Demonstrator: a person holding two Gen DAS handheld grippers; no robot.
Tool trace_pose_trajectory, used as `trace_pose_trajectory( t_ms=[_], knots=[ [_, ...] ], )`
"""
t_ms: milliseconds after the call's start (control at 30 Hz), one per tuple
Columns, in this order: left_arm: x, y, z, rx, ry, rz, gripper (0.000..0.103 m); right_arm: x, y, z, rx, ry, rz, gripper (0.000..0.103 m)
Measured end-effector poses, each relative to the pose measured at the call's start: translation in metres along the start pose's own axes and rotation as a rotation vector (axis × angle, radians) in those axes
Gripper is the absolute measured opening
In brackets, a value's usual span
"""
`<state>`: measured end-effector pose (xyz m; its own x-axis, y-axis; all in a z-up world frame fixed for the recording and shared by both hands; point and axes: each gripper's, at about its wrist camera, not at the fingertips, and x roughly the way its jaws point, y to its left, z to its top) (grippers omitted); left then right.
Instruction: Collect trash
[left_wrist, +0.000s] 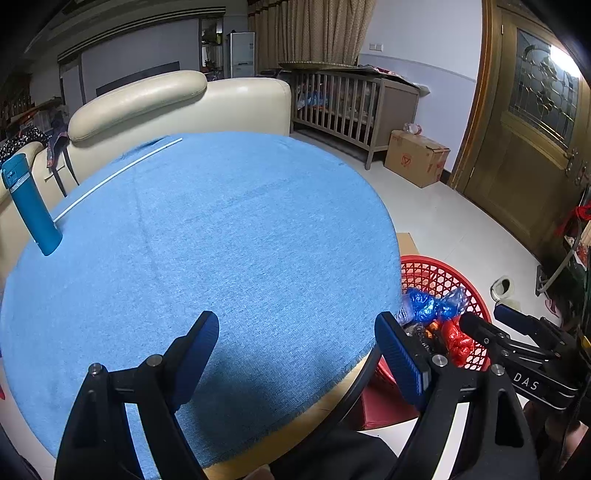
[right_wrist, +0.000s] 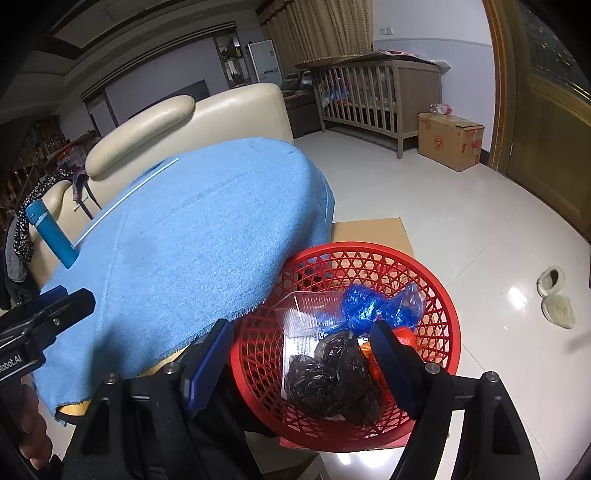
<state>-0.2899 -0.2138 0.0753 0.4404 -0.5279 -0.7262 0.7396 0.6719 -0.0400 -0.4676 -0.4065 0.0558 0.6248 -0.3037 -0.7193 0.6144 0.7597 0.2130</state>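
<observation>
A red mesh basket (right_wrist: 439, 295) stands on the floor by the table. In it lie a black crumpled bag (right_wrist: 332, 380), a blue plastic bag (right_wrist: 369, 306), a clear plastic container (right_wrist: 310, 306) and a red bag (right_wrist: 404, 338). My right gripper (right_wrist: 299, 354) is open and empty, just above the basket over the black bag. My left gripper (left_wrist: 295, 343) is open and empty over the near edge of the blue-clothed table (left_wrist: 221, 240). The basket (left_wrist: 432, 273) with blue bag (left_wrist: 428, 306) and red bag (left_wrist: 456, 339) shows in the left wrist view, as does the right gripper (left_wrist: 487, 321).
A blue flask (left_wrist: 31, 206) and a thin white stick (left_wrist: 118, 173) are on the table's far left. A cream sofa (left_wrist: 177, 99) stands behind. A cot (left_wrist: 351, 103), a cardboard box (left_wrist: 417, 155) and slippers (right_wrist: 557, 295) are on the tiled floor. Flat cardboard (right_wrist: 369, 229) lies under the basket.
</observation>
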Motion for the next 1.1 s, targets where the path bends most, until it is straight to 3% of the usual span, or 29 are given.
trace_pose_trajectory(
  t_ms=[733, 1100],
  knots=[
    [-0.004, -0.006, -0.002, 0.024, -0.024, -0.009, 0.087, -0.006, 0.011, -0.008, 0.009, -0.023, -0.03, 0.08],
    [-0.004, -0.007, -0.006, 0.03, -0.018, -0.048, 0.087, -0.005, 0.01, -0.01, 0.015, -0.016, -0.035, 0.08]
  ],
)
